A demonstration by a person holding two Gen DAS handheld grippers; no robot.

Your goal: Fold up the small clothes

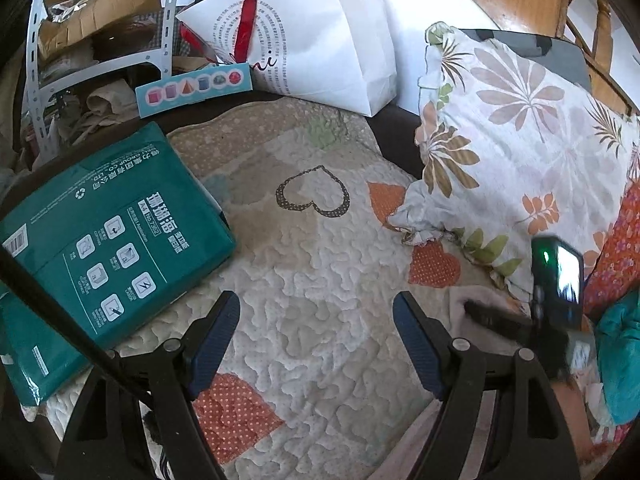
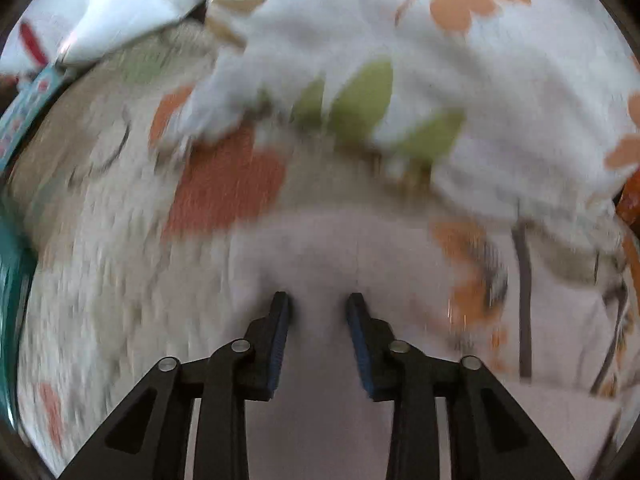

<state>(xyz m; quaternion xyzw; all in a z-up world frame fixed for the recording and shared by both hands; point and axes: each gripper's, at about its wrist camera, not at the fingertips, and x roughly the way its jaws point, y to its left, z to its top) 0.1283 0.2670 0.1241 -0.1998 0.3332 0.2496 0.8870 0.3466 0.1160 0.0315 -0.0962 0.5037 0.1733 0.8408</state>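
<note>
— Left claw (image 1: 316, 320) hangs spread and empty over the quilt (image 1: 320, 248), green package (image 1: 108, 240) at its nine o'clock.

— And the pale pink garment (image 2: 320, 264)?

— At three o'clock, beneath the right claw (image 2: 318, 304), jaws apart, gripping nothing (blurred). Looks like reaching; next, pinch an edge. Its long axis I can't tell.

Paper pack (image 1: 108, 240) left on quilt (image 1: 320, 280), pillow (image 1: 520, 152) right, bag (image 1: 320, 40) behind
</note>
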